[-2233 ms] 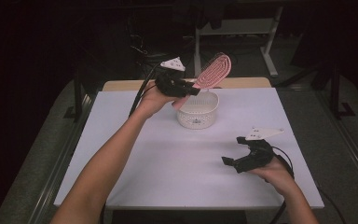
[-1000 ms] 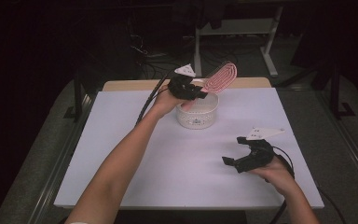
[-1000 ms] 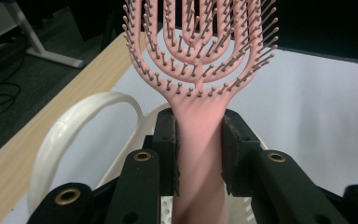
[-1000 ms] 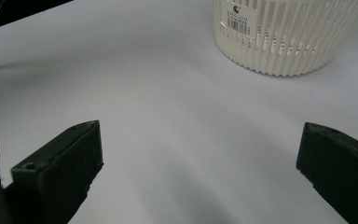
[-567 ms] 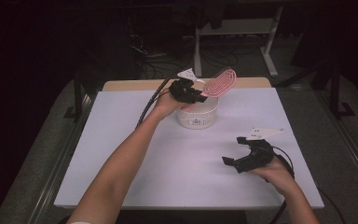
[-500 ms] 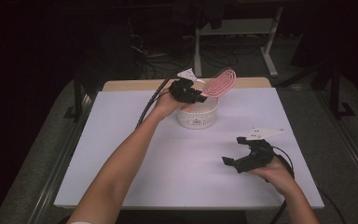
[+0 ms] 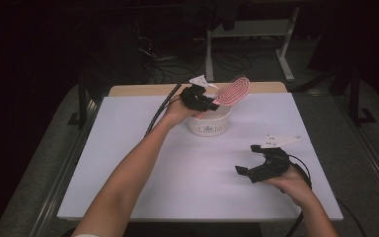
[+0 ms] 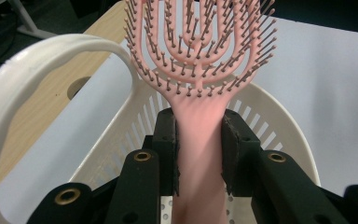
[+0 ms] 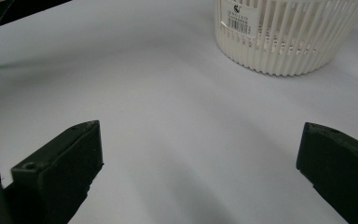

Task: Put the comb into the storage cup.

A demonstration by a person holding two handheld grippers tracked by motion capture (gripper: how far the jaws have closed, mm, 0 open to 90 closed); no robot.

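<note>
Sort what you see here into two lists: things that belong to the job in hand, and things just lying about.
In the job:
- pink hairbrush, clamped by its handle
- left hand-held gripper
- white slatted basket

Lying about:
- right hand-held gripper, open and holding nothing
- cables on the floor
- desk frame behind the table

The left hand-held gripper [image 7: 208, 102] sits over the basket [image 7: 208, 124] at the counter's [image 7: 128, 148] far middle, the hairbrush [image 7: 233, 90] projecting beyond it, while the right hand-held gripper [image 7: 249, 169] rests well apart, nearer and rightward.

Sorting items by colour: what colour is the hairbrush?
Pink hairbrush; the left gripper view shows it best.
</note>
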